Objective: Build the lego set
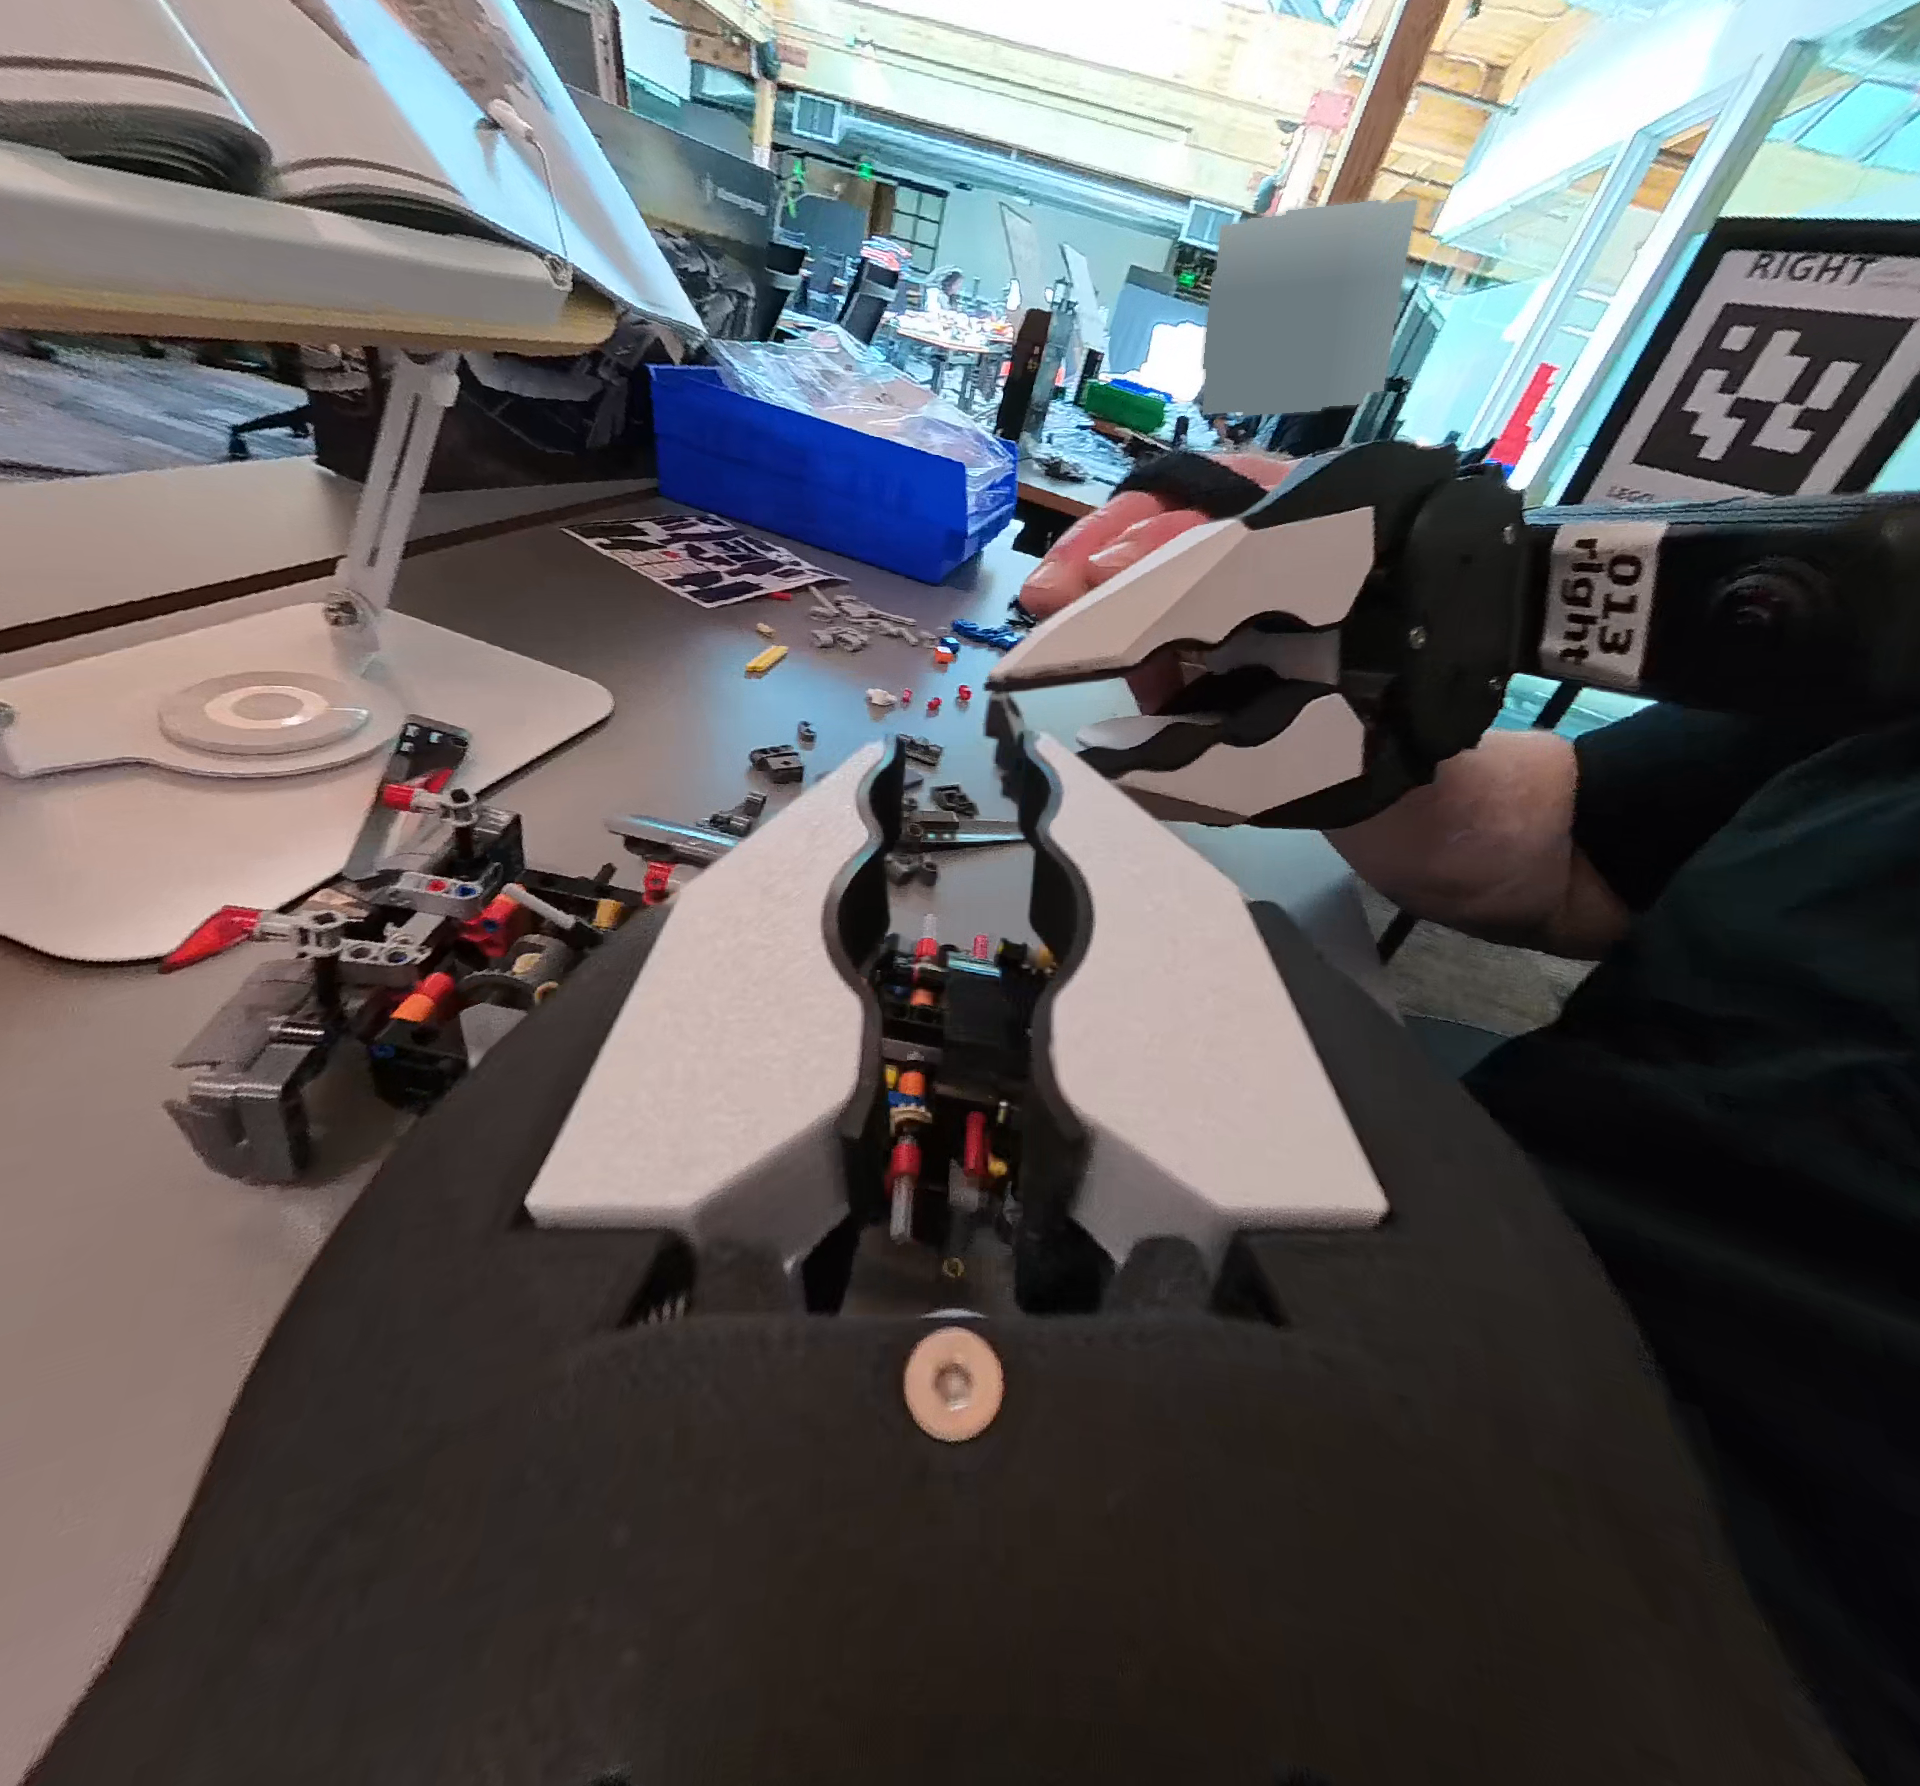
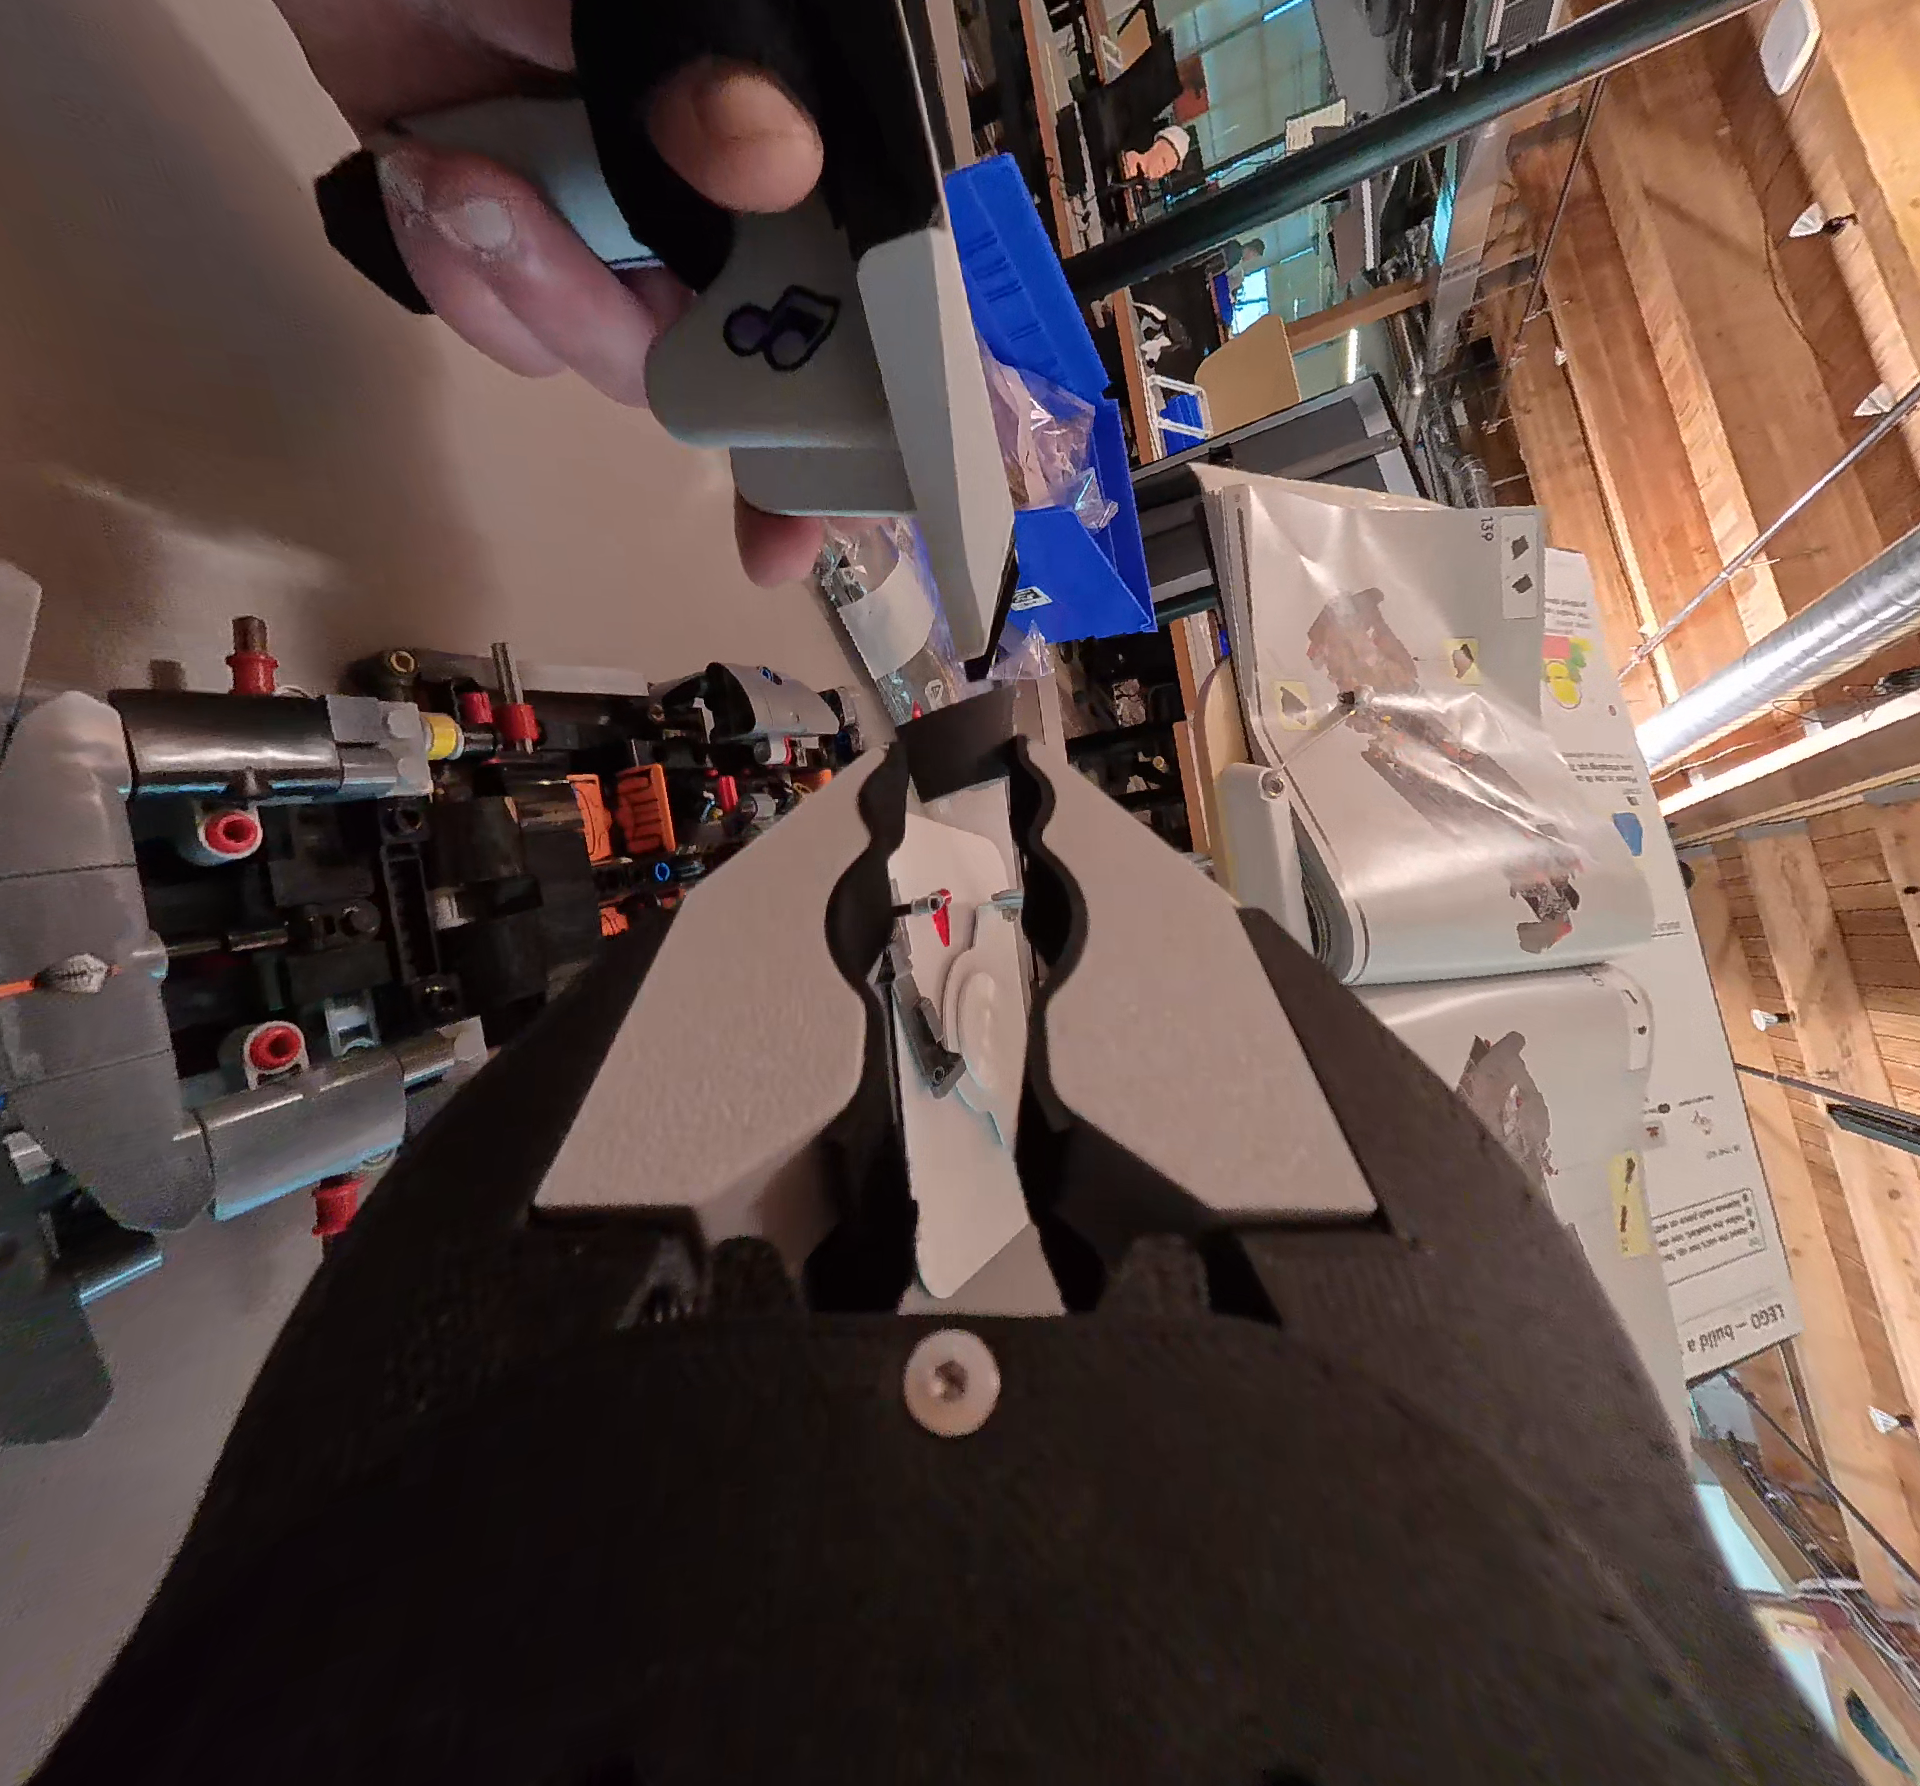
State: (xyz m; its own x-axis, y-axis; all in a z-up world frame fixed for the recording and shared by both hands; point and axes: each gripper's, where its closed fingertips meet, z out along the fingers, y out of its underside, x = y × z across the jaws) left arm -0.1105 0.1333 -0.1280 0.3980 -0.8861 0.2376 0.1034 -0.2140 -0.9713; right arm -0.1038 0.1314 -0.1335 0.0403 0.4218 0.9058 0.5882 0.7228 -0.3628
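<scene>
Right tongs (image 2: 956, 760) clamped on black piece (image 2: 961, 744); left tongs (image 1: 956, 760) narrowly apart, bare.

The brick model (image 1: 395, 967) is partly hidden beneath the left gripper (image 1: 951, 749). The open instruction booklet (image 1: 260, 53) is cut off by the frame edge. Small loose pieces (image 1: 862, 630) far along the bench (image 1: 623, 656) are too small to identify.

Grey surface (image 1: 644, 656). Blue bin (image 1: 831, 479) at far edge, clear plastic bags (image 1: 862, 396) inside. Sticker sheet (image 1: 701, 557) flat just before bin. Loose small bricks (image 1: 862, 630) scattered: grey, yellow, red, blue. White stand (image 1: 291, 697) at left, open instruction booklet (image 1: 343, 43) on top. Part-built brick model (image 1: 416, 936) beside stand base.
</scene>
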